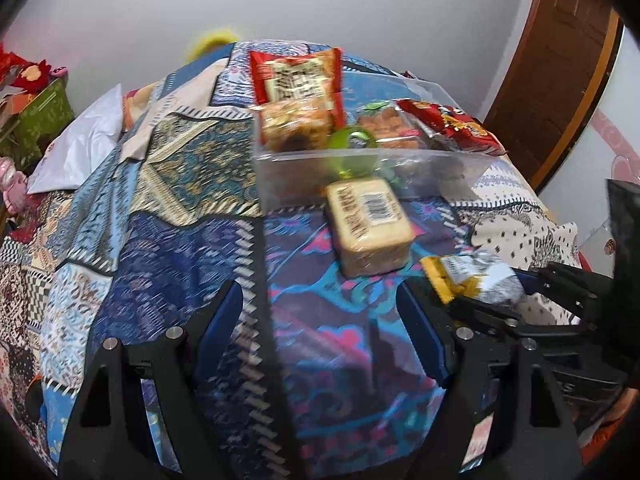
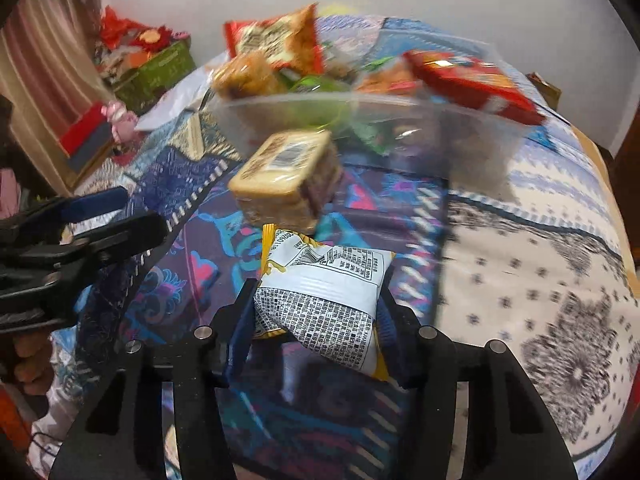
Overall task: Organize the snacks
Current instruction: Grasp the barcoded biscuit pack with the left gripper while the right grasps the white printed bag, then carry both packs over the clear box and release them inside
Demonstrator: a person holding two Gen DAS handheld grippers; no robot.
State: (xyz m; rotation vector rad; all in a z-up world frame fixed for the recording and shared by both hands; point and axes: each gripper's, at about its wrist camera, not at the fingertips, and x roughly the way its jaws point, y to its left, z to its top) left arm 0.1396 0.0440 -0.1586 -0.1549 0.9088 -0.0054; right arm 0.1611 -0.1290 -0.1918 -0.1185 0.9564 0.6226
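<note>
Pinched in the right gripper point(image 2: 316, 320) above the patterned bedspread point(image 2: 540, 280): a crumpled white-and-yellow snack bag point(image 2: 324, 300), covered in black print. Lying just ahead, a wrapped tan cake point(image 2: 286, 178) with a barcode, beside a clear bin point(image 2: 400, 120) of snacks. Spread wide and empty, the left gripper point(image 1: 320, 316).

1. We see bare quilt point(image 1: 168, 208) across the left and lower centre of the left view.
2. A wrapped cake point(image 1: 368, 226) lies just before the bin point(image 1: 360, 160), centre frame.
3. The bin's near wall, upper centre, fronts heaped snacks.
</note>
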